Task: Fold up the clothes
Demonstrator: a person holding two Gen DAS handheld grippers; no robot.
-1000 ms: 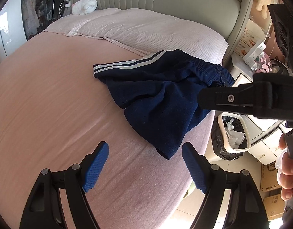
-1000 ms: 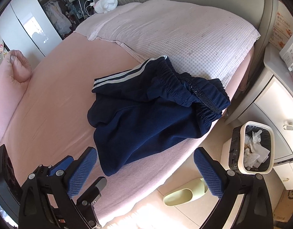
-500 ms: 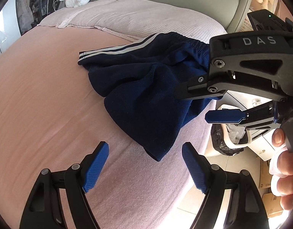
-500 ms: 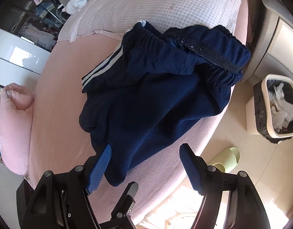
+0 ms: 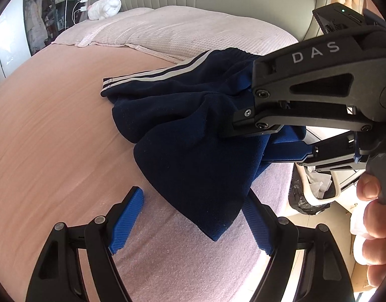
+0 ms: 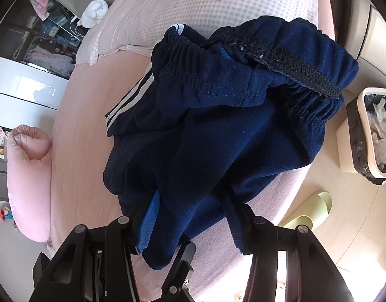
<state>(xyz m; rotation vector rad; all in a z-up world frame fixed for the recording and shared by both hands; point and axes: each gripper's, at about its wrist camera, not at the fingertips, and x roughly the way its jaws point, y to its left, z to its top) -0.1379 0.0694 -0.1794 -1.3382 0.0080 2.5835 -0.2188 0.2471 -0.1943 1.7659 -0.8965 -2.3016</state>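
Navy shorts [image 5: 193, 151] with white side stripes lie crumpled on the pink bed [image 5: 54, 138], near its right edge. My left gripper [image 5: 193, 201] is open low over the sheet. The shorts' lower corner lies between its fingers and covers part of the right one. My right gripper [image 5: 245, 143] reaches in from the right, one finger above and one below the shorts' right edge. In the right wrist view the shorts [image 6: 218, 138] bunch between the closing jaws of that gripper [image 6: 190, 201]. The elastic waistband [image 6: 306, 75] lies at the far side.
A pale checked blanket [image 5: 193, 32] lies behind the shorts, a white plush toy [image 5: 104, 7] by the headboard. A pink bolster [image 6: 27, 176] lies at the bed's left. Off the bed's edge stand a lined bin [image 6: 369, 136] and a green slipper [image 6: 308, 211]. A hand [image 5: 374, 216] holds the right gripper.
My right gripper has rolled, come down onto the shorts and narrowed its jaws around the cloth. My left gripper has sunk closer to the shorts' lower corner, still wide.
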